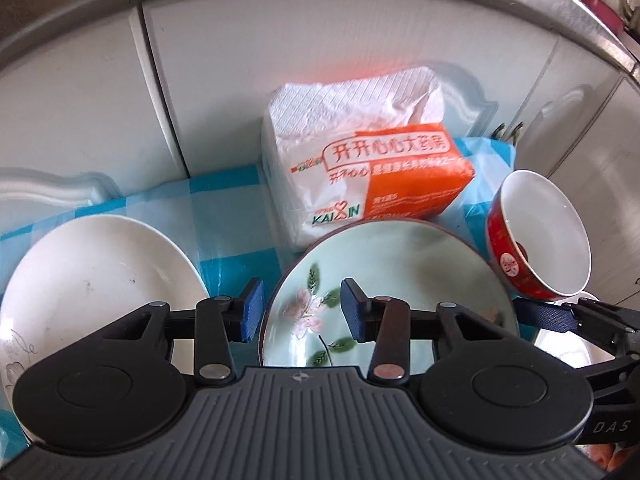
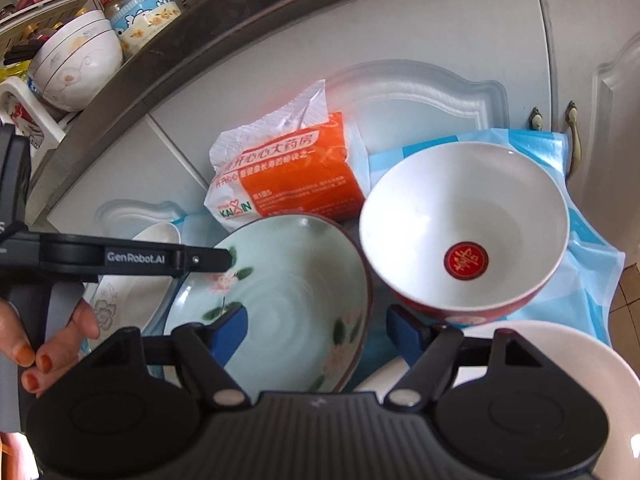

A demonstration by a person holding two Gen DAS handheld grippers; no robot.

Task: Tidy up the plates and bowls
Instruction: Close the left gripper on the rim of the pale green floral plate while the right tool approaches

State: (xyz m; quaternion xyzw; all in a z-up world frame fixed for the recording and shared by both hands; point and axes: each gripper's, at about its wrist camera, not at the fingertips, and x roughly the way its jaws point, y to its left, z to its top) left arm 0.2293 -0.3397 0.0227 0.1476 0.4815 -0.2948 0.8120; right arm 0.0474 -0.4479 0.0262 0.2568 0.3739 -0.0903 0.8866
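Left wrist view: the left gripper (image 1: 301,307) has its jaws part spread astride the near-left rim of the green plate (image 1: 400,264), not yet pinching.

Right wrist view: the right gripper (image 2: 320,338) is spread, empty, below the red bowl (image 2: 464,236), which sits ahead and right.

Tissue pack (image 1: 360,168) reads "KAIXIN" and "开开心心大药房"; the left gripper (image 2: 160,258) arm reads "GenRobot.AI"
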